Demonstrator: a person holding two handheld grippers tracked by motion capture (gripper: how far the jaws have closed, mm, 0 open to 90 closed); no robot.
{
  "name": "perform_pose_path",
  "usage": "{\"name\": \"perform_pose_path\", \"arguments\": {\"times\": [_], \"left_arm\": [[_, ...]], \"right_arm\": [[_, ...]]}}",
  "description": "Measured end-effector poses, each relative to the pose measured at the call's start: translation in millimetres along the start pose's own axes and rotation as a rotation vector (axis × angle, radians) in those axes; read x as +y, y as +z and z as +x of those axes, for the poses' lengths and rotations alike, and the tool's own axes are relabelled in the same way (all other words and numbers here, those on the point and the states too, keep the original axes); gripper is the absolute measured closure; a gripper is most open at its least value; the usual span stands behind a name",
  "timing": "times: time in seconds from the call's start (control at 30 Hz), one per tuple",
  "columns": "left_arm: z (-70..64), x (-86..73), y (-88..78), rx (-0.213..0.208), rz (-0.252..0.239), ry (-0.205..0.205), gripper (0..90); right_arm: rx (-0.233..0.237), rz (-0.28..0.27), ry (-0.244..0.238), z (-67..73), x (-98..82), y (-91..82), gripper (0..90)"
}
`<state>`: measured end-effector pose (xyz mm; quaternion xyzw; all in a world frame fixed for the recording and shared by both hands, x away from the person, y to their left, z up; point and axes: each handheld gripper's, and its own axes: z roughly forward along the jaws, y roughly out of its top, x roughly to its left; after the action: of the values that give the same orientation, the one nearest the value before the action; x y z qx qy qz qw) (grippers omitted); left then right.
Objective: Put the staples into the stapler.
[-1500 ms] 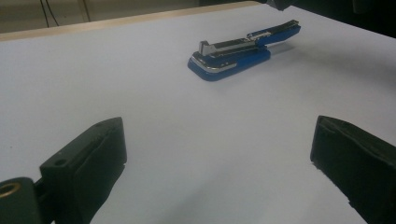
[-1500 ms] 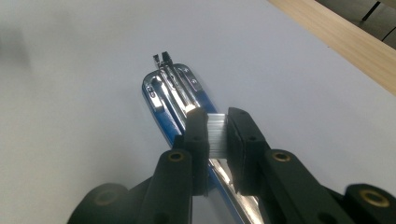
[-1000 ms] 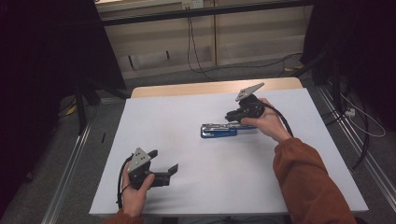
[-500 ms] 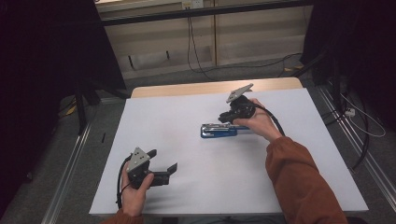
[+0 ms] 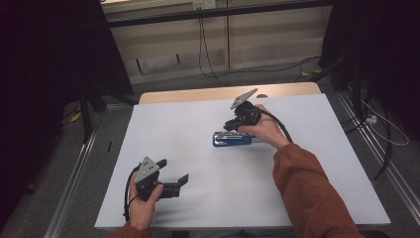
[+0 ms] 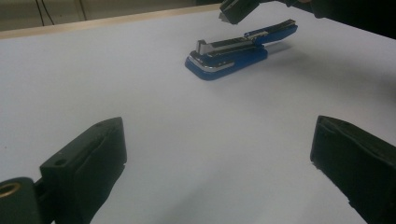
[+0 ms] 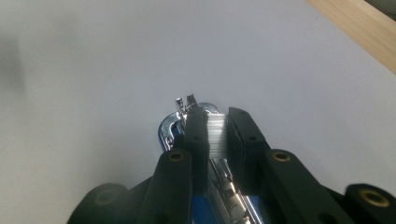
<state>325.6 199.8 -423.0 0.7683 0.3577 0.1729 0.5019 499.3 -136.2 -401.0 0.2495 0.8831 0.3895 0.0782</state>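
Two grippers are at work over a white table (image 5: 307, 163). From the high view, the left gripper (image 5: 174, 172) rests near the front left of the table in the person's left hand (image 5: 143, 206), its jaws spread wide with nothing between them. A blue stapler (image 5: 232, 139) lies flat near the middle of the table, well apart from that gripper. The right gripper (image 5: 232, 125) sits just above the stapler's far side, held by the right hand (image 5: 267, 130), with an orange sleeve (image 5: 309, 193) running back toward the front edge.

In the left gripper view, the two black jaws stand far apart at the bottom corners, bare table between them. The stapler (image 6: 240, 49) lies ahead on the table, its top arm lifted so the metal channel shows. The tip of the right gripper (image 6: 232, 11) hangs just over the stapler's raised end.

In the right gripper view, the jaws of the right gripper (image 7: 215, 128) are drawn close together and clamp a silvery strip of staples (image 7: 215, 135) between their pads. The stapler (image 7: 173, 128) lies directly beneath, its chrome front poking out past the jaw tips and its open channel running down between them.
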Motion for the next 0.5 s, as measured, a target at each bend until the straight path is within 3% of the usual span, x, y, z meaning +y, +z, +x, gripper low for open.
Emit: {"name": "perform_pose_path", "arguments": {"times": [0.13,0.5], "left_arm": [[0.2,-0.1,0.1,-0.001,0.002,0.003,3.8],[-0.2,-0.1,0.2,-0.007,0.002,0.006,3.8]], "right_arm": [[-0.014,0.001,-0.038,1.7,3.1,2.0,78.8],[-0.005,0.014,-0.047,-2.7,1.6,8.5,78.8]]}}
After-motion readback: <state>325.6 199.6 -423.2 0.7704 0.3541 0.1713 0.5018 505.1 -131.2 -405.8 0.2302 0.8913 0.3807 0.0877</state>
